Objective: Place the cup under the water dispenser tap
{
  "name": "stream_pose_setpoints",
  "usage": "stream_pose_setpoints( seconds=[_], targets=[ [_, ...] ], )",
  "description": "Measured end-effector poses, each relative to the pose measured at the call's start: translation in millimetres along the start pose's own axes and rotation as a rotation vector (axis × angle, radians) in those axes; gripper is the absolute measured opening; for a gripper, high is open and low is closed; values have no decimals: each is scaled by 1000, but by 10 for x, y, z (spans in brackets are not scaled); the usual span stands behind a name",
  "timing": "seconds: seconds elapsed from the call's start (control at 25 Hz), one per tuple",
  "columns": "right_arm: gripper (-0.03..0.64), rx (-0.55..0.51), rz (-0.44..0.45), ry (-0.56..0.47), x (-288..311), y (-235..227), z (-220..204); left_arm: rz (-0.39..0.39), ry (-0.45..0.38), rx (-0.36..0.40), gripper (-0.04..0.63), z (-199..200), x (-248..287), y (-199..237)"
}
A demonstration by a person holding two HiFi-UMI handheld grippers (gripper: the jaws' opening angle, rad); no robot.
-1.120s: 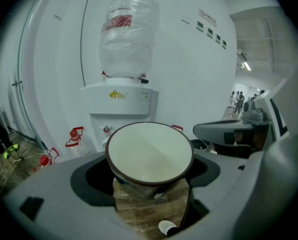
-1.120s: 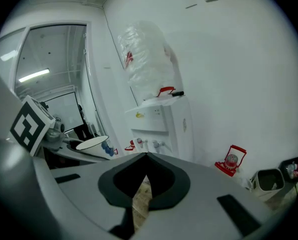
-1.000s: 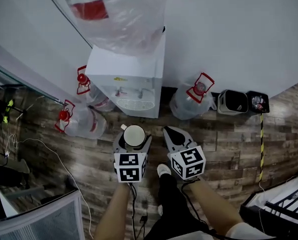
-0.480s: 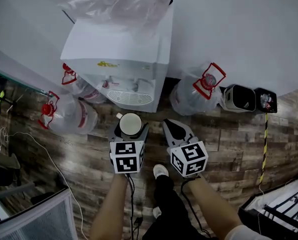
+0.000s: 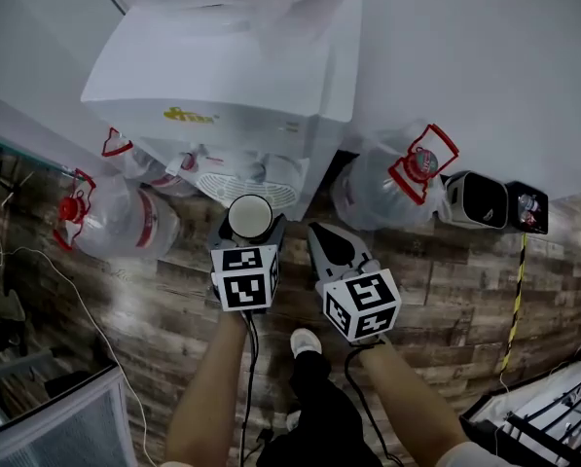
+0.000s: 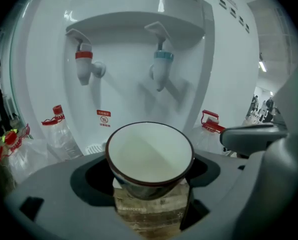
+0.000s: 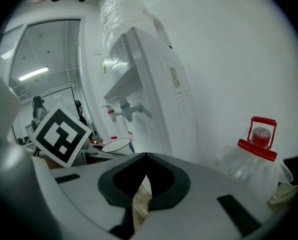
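Observation:
A white cup with a dark red rim sits upright between the jaws of my left gripper, which is shut on it. In the head view the cup is just in front of the white water dispenser, near its drip grille. The red tap and the blue tap hang above and beyond the cup. My right gripper is beside the left one, shut with nothing held; in its own view the jaws meet at the tips.
Large water bottles with red caps lie on the wooden floor at the left and at the right of the dispenser. A white bin and a dark bin stand along the wall at the right. Cables run at the left.
Both grippers and the cup have come closer to the dispenser, which now fills more of the head view. The left gripper's hold on the cup is unchanged.

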State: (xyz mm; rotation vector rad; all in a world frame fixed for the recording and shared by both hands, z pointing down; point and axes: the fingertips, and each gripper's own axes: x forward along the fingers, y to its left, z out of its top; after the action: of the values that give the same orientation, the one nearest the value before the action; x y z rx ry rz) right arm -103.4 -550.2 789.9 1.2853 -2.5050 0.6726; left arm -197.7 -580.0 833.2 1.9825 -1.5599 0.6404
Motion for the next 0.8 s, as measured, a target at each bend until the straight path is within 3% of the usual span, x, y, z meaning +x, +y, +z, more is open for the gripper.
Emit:
stream_pose_setpoints(
  seconds=[0.8],
  targets=[
    [20, 11, -24, 21, 254, -385, -271, 5, -52, -38, 440, 67, 662, 135]
  ],
)
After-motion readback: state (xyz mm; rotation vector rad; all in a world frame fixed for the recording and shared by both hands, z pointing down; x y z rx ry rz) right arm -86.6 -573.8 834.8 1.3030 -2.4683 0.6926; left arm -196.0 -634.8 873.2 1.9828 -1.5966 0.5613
